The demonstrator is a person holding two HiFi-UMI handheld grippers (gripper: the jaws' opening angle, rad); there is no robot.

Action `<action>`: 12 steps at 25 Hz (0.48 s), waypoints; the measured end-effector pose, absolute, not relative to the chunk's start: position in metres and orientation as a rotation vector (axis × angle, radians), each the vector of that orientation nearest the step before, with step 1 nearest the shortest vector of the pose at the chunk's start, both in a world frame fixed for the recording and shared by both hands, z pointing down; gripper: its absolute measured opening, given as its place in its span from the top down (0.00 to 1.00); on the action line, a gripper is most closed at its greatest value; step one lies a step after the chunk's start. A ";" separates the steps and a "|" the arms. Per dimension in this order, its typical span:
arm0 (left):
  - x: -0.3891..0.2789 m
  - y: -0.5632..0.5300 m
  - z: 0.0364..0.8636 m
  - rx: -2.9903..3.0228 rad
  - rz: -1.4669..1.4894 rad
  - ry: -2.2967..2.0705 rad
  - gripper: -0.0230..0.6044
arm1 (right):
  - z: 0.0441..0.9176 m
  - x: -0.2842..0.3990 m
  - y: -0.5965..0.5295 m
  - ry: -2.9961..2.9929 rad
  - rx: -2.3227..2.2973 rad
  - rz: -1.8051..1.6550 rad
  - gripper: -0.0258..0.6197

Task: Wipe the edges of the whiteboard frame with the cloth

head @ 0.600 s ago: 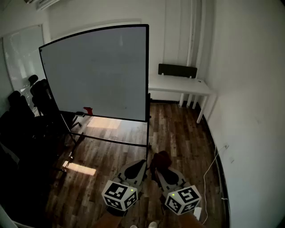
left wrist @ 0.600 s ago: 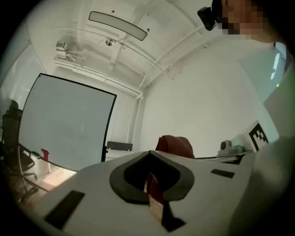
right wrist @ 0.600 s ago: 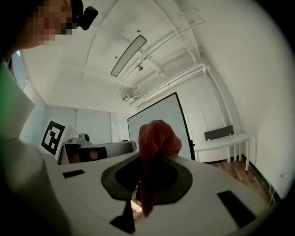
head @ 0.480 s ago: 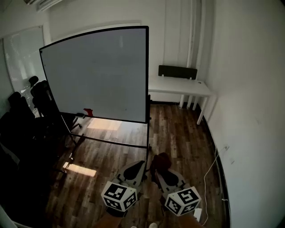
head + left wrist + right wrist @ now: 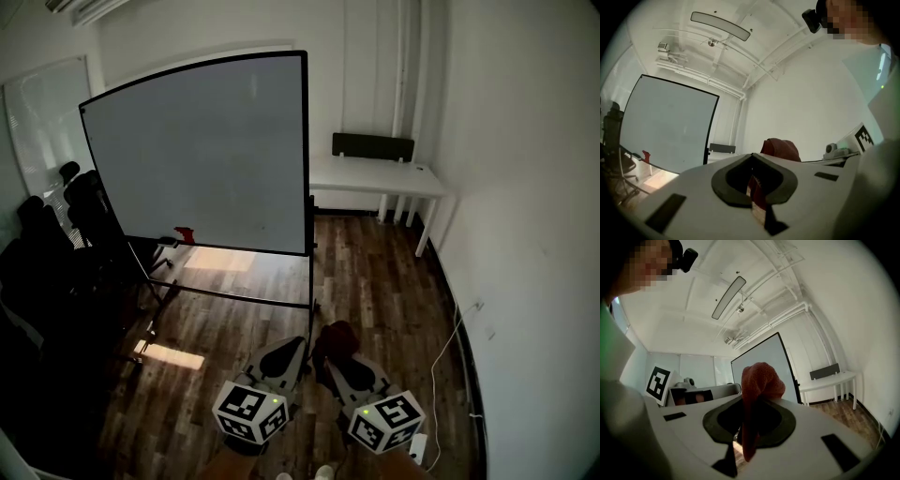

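The whiteboard point(image 5: 202, 155) stands upright on a rolling stand in the middle of the room, its thin black frame point(image 5: 307, 150) running round it. It also shows in the left gripper view point(image 5: 665, 126) and the right gripper view point(image 5: 764, 359), well ahead of both grippers. My right gripper point(image 5: 328, 354) is low in the head view, shut on a dark red cloth point(image 5: 337, 336) that bunches above its tips point(image 5: 759, 378). My left gripper point(image 5: 296, 345) is beside it, shut, with its tips meeting point(image 5: 751, 155). The cloth point(image 5: 780, 147) rises just behind them.
A white desk point(image 5: 375, 176) with a dark panel point(image 5: 373, 145) stands at the back right wall. Black office chairs point(image 5: 56, 234) crowd the left side. A small red item point(image 5: 186, 234) sits at the board's lower edge. A white cable point(image 5: 445, 361) trails along the right wall.
The head view has shifted very slightly, so the whiteboard sits a touch further left. Both grippers keep their places, and the cloth stays held.
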State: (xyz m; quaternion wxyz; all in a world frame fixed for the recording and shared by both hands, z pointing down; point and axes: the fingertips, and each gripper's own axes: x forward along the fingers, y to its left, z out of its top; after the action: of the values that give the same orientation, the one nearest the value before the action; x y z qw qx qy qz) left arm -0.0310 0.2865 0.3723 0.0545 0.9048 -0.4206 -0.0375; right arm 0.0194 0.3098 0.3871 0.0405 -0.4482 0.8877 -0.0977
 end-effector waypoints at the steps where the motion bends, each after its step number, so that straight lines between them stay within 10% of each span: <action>1: -0.030 0.285 0.371 2.750 -0.115 -1.278 0.95 | 0.385 0.022 0.309 2.713 -1.369 -0.295 0.89; 12: -0.005 0.270 0.374 2.720 -0.113 -1.324 0.95 | 0.386 0.060 0.294 2.683 -1.306 -0.298 0.89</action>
State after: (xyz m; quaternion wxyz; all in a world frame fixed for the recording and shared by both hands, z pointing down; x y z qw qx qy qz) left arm -0.0054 0.2702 0.3735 0.0570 0.8971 -0.4366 -0.0373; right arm 0.0600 0.2943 0.3860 0.0714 -0.4343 0.8924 -0.0991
